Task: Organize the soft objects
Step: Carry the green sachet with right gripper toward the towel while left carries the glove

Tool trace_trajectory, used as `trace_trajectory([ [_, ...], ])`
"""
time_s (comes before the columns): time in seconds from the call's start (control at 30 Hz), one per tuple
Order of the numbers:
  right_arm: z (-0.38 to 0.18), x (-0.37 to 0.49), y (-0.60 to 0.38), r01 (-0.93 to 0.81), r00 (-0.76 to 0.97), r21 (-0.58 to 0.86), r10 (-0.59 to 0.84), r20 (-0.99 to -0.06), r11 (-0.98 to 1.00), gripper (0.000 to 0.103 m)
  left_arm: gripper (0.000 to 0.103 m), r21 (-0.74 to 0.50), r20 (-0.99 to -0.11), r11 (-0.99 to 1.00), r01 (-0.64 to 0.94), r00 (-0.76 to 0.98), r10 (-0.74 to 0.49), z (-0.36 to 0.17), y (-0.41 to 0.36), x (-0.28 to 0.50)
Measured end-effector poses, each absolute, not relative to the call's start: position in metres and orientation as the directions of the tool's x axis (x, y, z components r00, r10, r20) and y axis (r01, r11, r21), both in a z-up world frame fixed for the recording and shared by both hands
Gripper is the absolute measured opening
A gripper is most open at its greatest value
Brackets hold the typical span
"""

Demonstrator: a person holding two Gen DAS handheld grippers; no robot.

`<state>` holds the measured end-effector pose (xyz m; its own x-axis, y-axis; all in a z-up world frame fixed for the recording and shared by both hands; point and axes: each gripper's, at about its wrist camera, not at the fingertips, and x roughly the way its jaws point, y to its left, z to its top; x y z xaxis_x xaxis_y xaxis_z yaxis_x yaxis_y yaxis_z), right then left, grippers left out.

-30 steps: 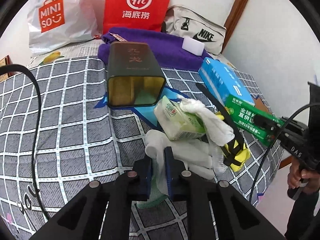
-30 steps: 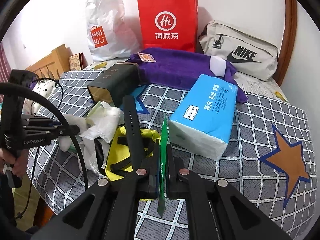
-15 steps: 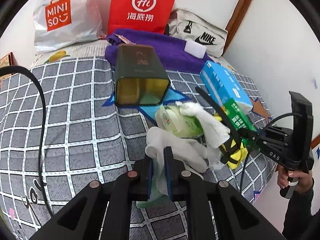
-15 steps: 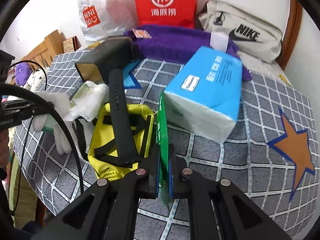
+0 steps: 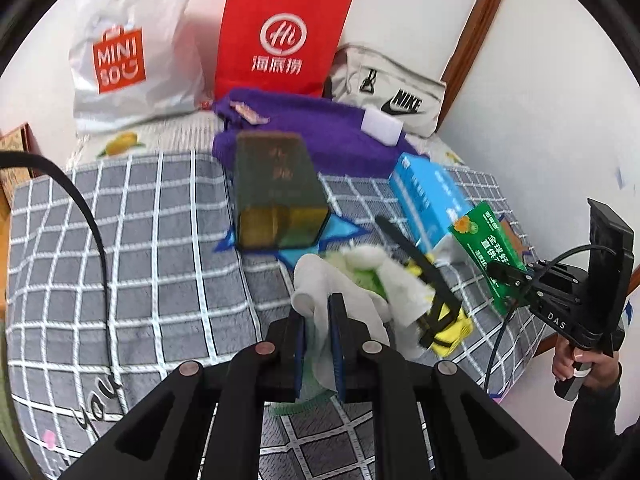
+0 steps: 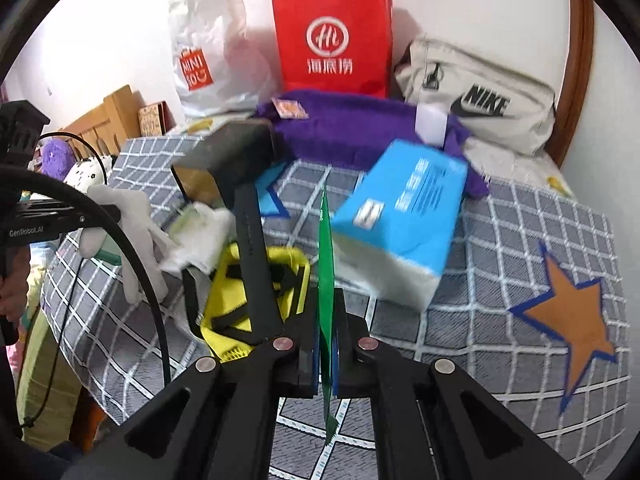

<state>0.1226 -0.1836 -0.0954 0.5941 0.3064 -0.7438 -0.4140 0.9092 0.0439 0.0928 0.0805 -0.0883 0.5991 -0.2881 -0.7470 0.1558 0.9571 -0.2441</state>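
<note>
White glove is pinched in left gripper, hanging just in front of the open tin box; right gripper clamps green packet edge-on, farther from the box mouth.

A red paper carrier bag with a white round logo stands against the wall, far ahead of the claw. Left of it leans a white plastic Miniso bag; right of it lies a beige Nike waist bag. Nearer, a dark green open-ended tin box lies on the grey checked blanket.
</note>
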Motion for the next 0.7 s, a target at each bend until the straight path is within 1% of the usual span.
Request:
trace_trajectory([
  [0.23, -0.071, 0.125, -0.183, -0.419, 0.624, 0.041, 0.321, -0.712, 0.907, 0.004, 0.011, -0.234, -0.726, 0.958, 0.164, 0.626, -0.285, -0.064, 0.080, 0.094],
  [0.37, -0.067, 0.132, -0.183, -0.418, 0.611, 0.043, 0.316, -0.726, 0.907, 0.004, 0.011, -0.232, -0.720, 0.960, 0.159, 0.635, -0.279, -0.057, 0.078, 0.099],
  [0.7, -0.052, 0.149, -0.182, -0.428, 0.617, 0.040, 0.324, -0.718, 0.903, 0.004, 0.011, -0.229, -0.705, 0.963, 0.140, 0.658, -0.263, -0.038, 0.088, 0.116],
])
